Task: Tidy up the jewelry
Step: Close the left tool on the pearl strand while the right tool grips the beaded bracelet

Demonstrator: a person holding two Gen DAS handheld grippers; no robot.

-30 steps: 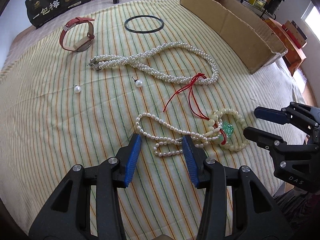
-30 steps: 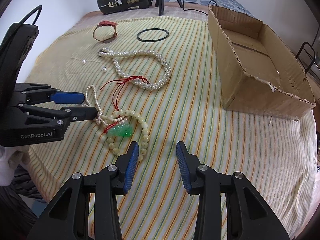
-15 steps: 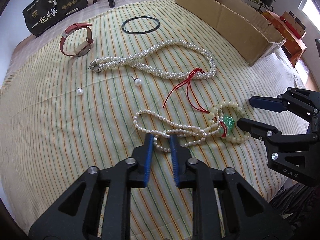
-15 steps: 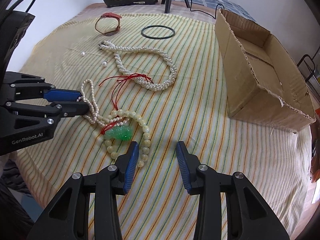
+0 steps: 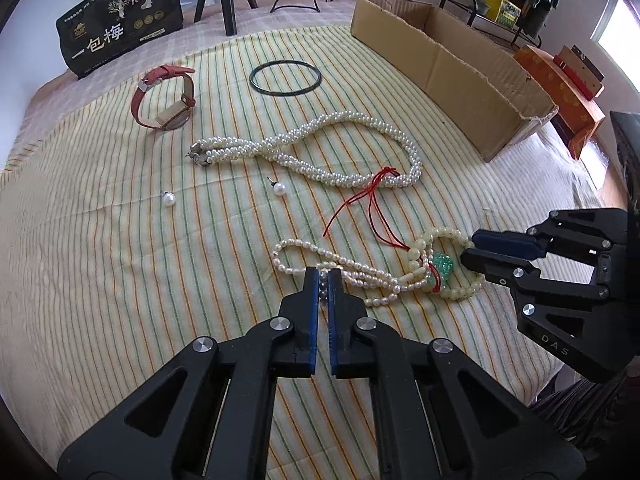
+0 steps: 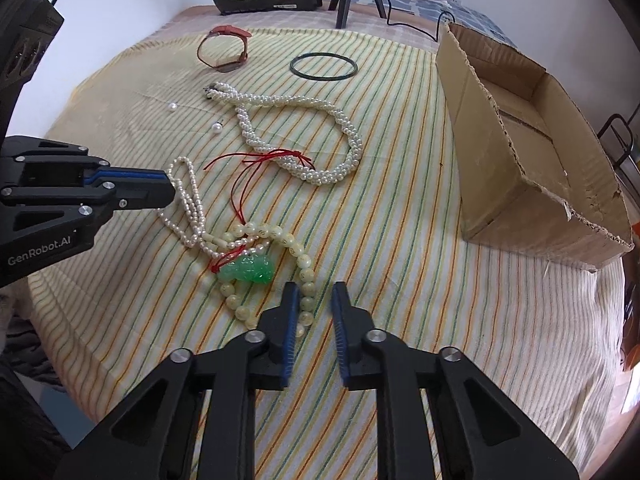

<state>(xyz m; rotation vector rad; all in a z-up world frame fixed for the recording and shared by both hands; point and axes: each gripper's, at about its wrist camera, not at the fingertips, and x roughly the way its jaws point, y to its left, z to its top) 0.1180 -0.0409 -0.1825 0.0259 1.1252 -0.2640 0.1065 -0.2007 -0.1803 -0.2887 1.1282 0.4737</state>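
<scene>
My left gripper (image 5: 324, 276) is shut on the thin pearl necklace (image 5: 304, 254), pinching a few beads at the cloth; from the right wrist view it (image 6: 170, 190) meets that necklace (image 6: 188, 200) at its left side. The necklace is tangled with a cream bead bracelet (image 6: 296, 248) carrying a green pendant (image 6: 248, 270) and red cord (image 6: 256, 160). My right gripper (image 6: 314, 294) is partly closed, its jaws standing around the bracelet's near beads; in the left wrist view it (image 5: 468, 248) sits at the bracelet's right edge (image 5: 460, 292).
A thick twisted pearl necklace (image 5: 320, 156), two loose pearl earrings (image 5: 279, 188) (image 5: 169, 199), a red-strap watch (image 5: 164, 96) and a black bangle (image 5: 285, 78) lie farther back on the striped cloth (image 5: 120, 260). An open cardboard box (image 6: 532, 132) stands right. A black bag (image 5: 120, 36) stands behind.
My left gripper closed onto the thin pearl necklace. My right gripper moved forward over the cream bracelet and narrowed its jaws.
</scene>
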